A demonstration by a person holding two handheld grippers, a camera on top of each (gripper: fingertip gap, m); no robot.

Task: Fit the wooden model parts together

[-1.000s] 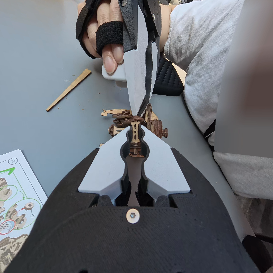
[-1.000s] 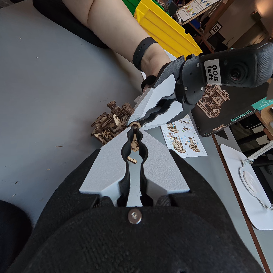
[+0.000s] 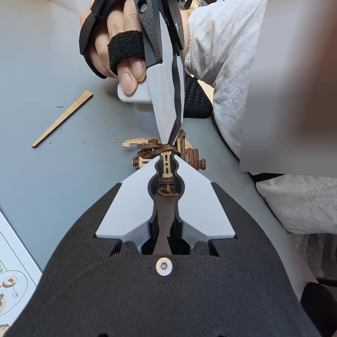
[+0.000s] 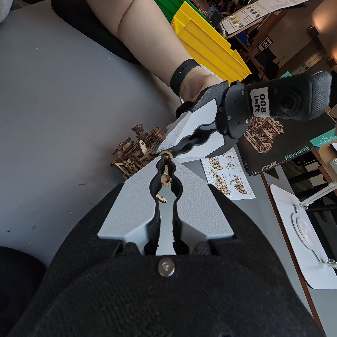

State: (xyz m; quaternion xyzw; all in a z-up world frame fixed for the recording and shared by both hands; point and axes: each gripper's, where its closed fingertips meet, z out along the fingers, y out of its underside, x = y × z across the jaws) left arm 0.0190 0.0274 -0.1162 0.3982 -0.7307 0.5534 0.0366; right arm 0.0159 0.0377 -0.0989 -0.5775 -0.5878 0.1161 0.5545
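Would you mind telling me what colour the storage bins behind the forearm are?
The nearer storage bin is bright yellow, with a green bin behind; the right wrist view shows them best.

Left gripper (image 3: 166, 158) clamped on upright slotted wooden part (image 3: 166, 166) of wooden model (image 3: 164, 155); right gripper (image 3: 168, 143) tips pinched on model top. Wooden stick (image 3: 62, 118) lies apart on grey table (image 3: 54, 173).
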